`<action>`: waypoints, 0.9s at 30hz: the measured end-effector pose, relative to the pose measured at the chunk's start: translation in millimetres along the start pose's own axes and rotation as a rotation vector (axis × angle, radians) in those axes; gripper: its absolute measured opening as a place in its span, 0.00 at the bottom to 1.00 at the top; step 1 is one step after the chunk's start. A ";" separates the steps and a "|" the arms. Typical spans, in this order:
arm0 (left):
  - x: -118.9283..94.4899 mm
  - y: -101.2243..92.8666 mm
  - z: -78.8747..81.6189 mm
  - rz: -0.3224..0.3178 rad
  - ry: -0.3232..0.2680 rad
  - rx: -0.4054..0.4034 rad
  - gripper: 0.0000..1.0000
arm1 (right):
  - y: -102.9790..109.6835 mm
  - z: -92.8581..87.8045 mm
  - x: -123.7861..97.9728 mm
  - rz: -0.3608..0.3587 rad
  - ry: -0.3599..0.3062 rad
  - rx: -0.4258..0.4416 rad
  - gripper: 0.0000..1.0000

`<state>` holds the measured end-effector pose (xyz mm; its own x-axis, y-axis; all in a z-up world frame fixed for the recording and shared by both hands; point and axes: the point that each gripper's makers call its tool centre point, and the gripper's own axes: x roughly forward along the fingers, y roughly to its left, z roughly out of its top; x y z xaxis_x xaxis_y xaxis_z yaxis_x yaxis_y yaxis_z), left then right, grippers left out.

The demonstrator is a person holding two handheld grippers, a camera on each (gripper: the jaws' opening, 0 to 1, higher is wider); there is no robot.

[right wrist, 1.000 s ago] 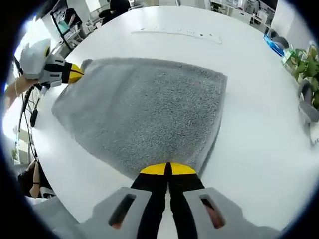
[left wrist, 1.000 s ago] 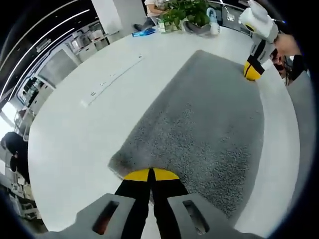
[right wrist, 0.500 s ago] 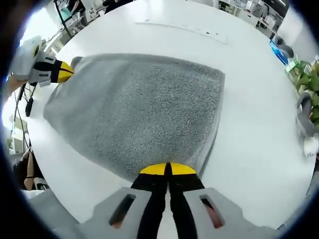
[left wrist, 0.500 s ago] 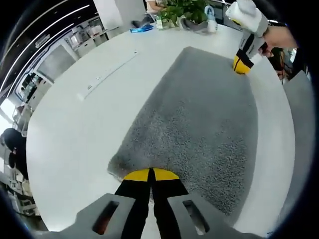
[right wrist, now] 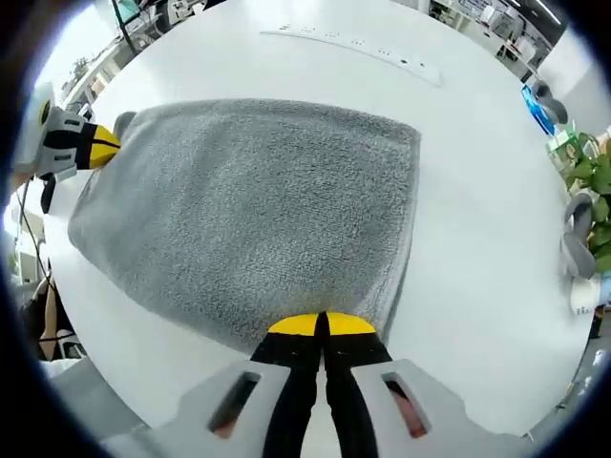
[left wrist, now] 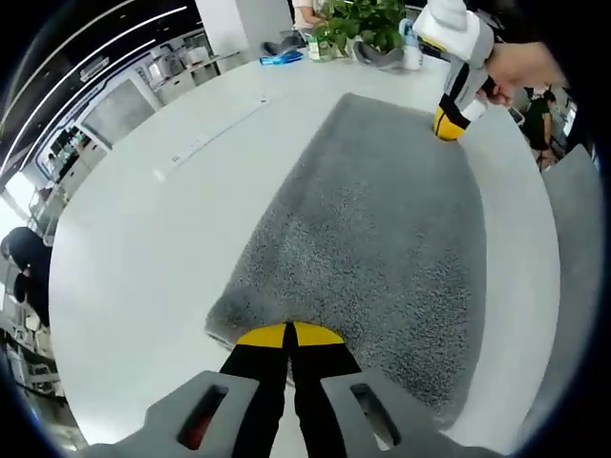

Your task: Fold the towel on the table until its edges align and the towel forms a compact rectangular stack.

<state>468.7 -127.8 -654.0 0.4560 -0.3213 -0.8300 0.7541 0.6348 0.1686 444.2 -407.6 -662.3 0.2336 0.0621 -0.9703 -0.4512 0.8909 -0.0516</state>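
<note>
Your left gripper [left wrist: 289, 334] and right gripper [right wrist: 320, 324], jaws closed, each pinch corner of grey terry towel [right wrist: 248, 210] spread on white tabletop [right wrist: 477, 248].

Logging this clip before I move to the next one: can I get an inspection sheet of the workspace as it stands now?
Surface: white table, bare around the towel.
Job's things: grey towel lying flat, at least two layers showing along one edge.
Clutter: long white strip with small dark marks; potted plant, a bottle and a blue item near the table's far edge.
Grippers: left tool shut on a towel corner; right tool shut on the towel's edge, its yellow tips at the far corner in the left gripper view.
Cables: dark cables hanging beyond the table edge.
Surroundings: open office with shelving and desks; a person's hand holding the right tool.
</note>
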 end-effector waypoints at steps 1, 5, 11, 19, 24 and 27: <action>-1.5 -2.7 -1.2 -0.001 0.004 -0.003 0.01 | -0.3 0.1 0.1 0.000 0.000 -0.007 0.00; -8.6 -16.2 -7.9 0.013 0.011 0.003 0.01 | -2.5 1.7 0.4 -0.003 -0.004 -0.008 0.00; -13.8 -23.9 -12.1 0.011 0.013 0.001 0.01 | -6.1 3.7 0.9 0.019 0.005 0.001 0.00; -14.1 -24.8 -12.3 0.013 0.017 0.003 0.01 | -5.7 2.4 0.4 0.091 0.016 0.072 0.00; -14.4 -26.0 -12.0 0.021 0.013 0.037 0.01 | -5.0 2.0 0.2 0.099 0.012 0.065 0.00; -14.5 -25.5 -12.4 0.018 0.003 0.041 0.01 | -5.5 2.9 0.7 0.089 0.006 0.054 0.00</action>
<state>437.0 -130.7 -652.9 0.4684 -0.3082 -0.8280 0.7644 0.6114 0.2049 449.4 -411.2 -662.0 0.1896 0.1401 -0.9718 -0.4227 0.9050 0.0480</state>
